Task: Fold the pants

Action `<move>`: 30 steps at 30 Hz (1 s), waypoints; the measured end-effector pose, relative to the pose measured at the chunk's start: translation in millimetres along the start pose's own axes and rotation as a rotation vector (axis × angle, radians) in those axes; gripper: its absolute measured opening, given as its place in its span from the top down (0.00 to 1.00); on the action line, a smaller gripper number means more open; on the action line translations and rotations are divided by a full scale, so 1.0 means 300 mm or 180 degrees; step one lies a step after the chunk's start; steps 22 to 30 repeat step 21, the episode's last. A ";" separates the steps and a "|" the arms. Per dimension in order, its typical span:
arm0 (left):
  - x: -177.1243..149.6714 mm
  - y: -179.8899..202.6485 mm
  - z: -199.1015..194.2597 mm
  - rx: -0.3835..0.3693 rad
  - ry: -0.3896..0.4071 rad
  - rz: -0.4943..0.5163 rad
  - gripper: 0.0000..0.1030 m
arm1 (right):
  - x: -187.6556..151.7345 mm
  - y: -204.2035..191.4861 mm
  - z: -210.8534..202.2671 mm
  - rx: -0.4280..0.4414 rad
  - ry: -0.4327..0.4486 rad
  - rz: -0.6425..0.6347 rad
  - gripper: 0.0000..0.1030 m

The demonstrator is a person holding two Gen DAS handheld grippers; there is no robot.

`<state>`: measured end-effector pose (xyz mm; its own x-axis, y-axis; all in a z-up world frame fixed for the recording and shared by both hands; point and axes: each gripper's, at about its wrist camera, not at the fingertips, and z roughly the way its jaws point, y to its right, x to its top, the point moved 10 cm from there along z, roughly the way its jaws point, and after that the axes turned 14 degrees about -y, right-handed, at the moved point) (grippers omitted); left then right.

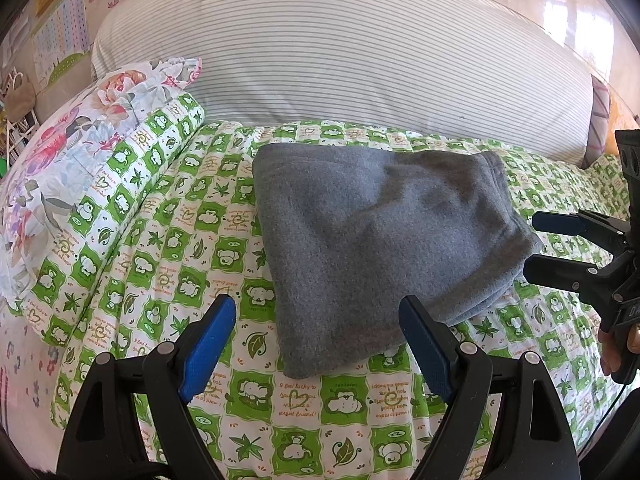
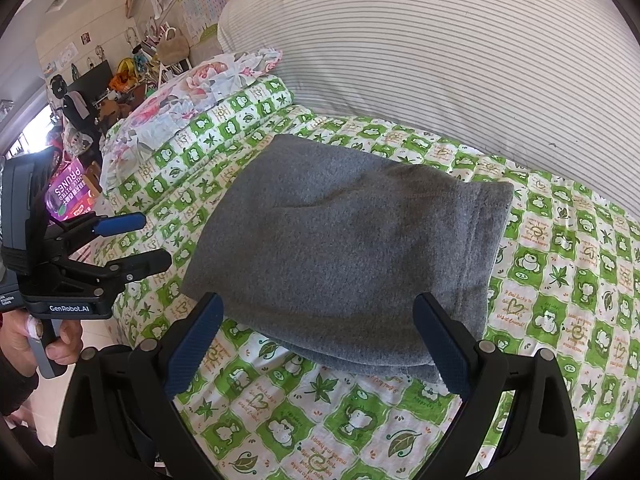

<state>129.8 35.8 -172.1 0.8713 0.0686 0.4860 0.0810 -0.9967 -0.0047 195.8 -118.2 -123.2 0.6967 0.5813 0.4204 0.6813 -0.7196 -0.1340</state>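
My left gripper (image 1: 316,316) and right gripper (image 2: 318,314) hover spread wide and empty beside the folded grey fleece pants (image 1: 380,248), seemingly finished, on the green-checked quilted bedspread (image 1: 280,420).

Our left gripper (image 1: 316,316): black plastic frame, two long fingers (image 1: 208,344) faced with blue textured pads, round silver pivot screws on the linkages. Triangular cutouts in the black side plates. Seen from the right wrist camera it carries a white "GenRobot.AI" label on the base, a dark boxy housing with black straps on top, and a grey handle. Our left hand (image 2: 48,344) shows bare skin, pale thumbnail, dark sleeve cuff below.

Our right gripper (image 2: 316,320): same build, navy-blue textured pads, silver screws. Our right hand (image 1: 618,344) shows bare fingers on a black handle, thin black cable trailing below.
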 end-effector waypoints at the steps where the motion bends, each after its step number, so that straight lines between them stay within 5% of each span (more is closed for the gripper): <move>1: 0.000 0.000 0.000 -0.0002 0.0000 -0.0003 0.18 | 0.000 0.000 0.000 0.0001 -0.0003 0.0002 0.07; 30: 0.028 0.014 0.016 -0.0023 -0.0030 0.0038 0.18 | 0.005 0.003 -0.010 0.0010 0.0040 0.0050 0.07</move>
